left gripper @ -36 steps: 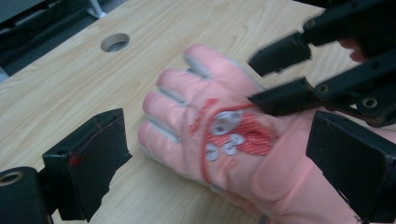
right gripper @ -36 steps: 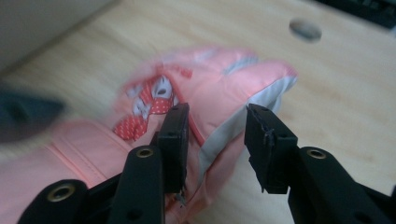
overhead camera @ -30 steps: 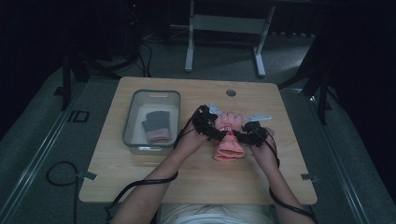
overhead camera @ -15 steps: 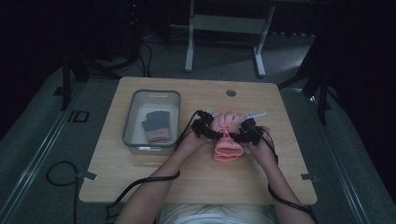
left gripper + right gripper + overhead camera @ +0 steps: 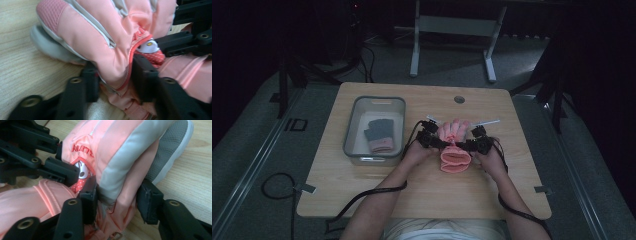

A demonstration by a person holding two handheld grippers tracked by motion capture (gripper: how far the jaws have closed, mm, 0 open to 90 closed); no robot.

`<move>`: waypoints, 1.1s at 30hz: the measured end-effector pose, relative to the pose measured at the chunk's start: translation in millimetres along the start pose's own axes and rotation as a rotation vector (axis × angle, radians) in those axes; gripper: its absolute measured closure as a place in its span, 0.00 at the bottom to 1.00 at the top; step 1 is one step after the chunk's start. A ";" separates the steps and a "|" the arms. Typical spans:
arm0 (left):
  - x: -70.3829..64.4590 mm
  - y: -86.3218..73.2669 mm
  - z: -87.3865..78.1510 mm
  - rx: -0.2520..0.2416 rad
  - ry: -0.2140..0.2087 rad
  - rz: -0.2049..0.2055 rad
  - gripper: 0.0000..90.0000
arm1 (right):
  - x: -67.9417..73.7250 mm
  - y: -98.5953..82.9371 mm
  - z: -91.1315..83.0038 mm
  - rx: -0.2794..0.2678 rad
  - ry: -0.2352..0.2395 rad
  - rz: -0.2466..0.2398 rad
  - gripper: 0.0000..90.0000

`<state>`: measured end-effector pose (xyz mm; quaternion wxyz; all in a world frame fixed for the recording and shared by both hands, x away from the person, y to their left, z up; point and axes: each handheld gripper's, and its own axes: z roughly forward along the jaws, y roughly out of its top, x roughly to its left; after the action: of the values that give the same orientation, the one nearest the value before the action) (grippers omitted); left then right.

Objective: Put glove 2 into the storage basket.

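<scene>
A pink padded glove lies mid-table with its fingers pointing away and its round cuff toward the person. My left gripper pinches the glove's left side, the fabric bunched between its jaws. At the glove's right side my right gripper clamps a fold of pink and grey fabric. Each gripper view shows the other gripper's black jaws close by. A small cartoon patch on the glove shows between them.
A grey bin stands left of the glove and holds a grey and pink glove. The wooden table has bare room near the person. A round cable hole sits at the back.
Both grippers, holding the glove, have drawn a little nearer to the person and closer together. The glove's fingers have folded up between them.
</scene>
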<state>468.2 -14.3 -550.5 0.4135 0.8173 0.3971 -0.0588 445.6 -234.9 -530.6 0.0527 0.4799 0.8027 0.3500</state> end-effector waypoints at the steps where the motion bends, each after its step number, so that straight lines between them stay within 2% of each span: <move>1: -4.2 1.6 -1.4 0.001 0.021 0.034 0.79 | 3.5 -0.1 -1.2 -0.009 -0.016 -0.014 0.67; 4: -9.4 5.8 -5.8 0.007 0.027 0.045 0.83 | 4.9 -0.1 -4.3 -0.017 -0.013 -0.014 0.71; 6: -11.2 7.7 -8.9 0.004 0.019 0.036 0.83 | 4.9 -0.6 -7.3 -0.031 -0.005 -0.011 0.72; 9: -16.4 11.8 -15.4 0.003 0.030 0.058 0.84 | 5.3 -0.7 -12.1 -0.051 0.013 -0.004 0.73; 10: -16.4 11.8 -15.4 0.003 0.030 0.058 0.84 | 6.8 -0.1 -13.7 -0.057 0.010 -0.004 0.73; 12: -21.6 17.3 -23.5 -0.003 0.049 0.083 0.84 | 10.1 2.4 -16.9 -0.069 0.004 -0.012 0.73; 21: -38.1 31.6 -53.2 -0.043 0.082 0.116 0.84 | 23.8 18.6 -38.3 -0.129 0.011 -0.045 0.73; 33: -46.2 44.9 -88.5 -0.077 0.131 0.139 0.84 | 42.8 44.1 -54.0 -0.171 0.021 -0.090 0.73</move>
<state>447.6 6.5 -445.1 0.4207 0.8285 0.3676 0.0390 432.4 -214.9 -452.4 0.1008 0.4336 0.7911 0.4195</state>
